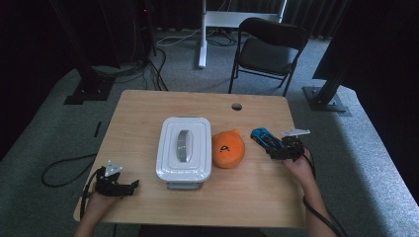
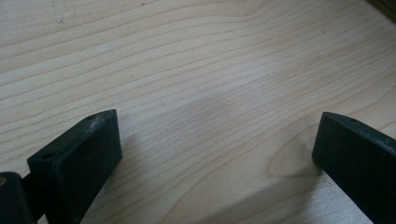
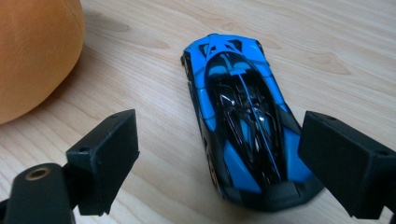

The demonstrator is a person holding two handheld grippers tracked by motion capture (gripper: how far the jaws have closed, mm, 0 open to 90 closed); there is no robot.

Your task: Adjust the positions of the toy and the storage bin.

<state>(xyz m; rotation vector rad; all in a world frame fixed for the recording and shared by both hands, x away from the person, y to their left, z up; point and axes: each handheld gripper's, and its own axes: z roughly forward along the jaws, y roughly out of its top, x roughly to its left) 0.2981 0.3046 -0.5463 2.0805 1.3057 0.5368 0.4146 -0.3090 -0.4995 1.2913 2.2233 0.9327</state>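
1. High view: my right gripper [image 1: 282,150] sits at the blue toy car [image 1: 266,138], on the table [image 1: 148,106] just right of the orange plush [image 1: 228,149]. The white lidded box [image 1: 184,147] is closed; contents hidden.
2. Left gripper view: my left gripper [image 2: 215,154] is spread wide over bare wood.
3. Right gripper view: jaws wide, straddling the car's rear. Risk: the sloped glossy body may squirt out forward.

My light wooden table [image 1: 148,113], with a round cable hole near its far edge, carries a white lidded plastic box [image 1: 184,150], a soft orange plush ball [image 1: 228,148] just beside it, and a blue-and-black toy car [image 1: 266,138].
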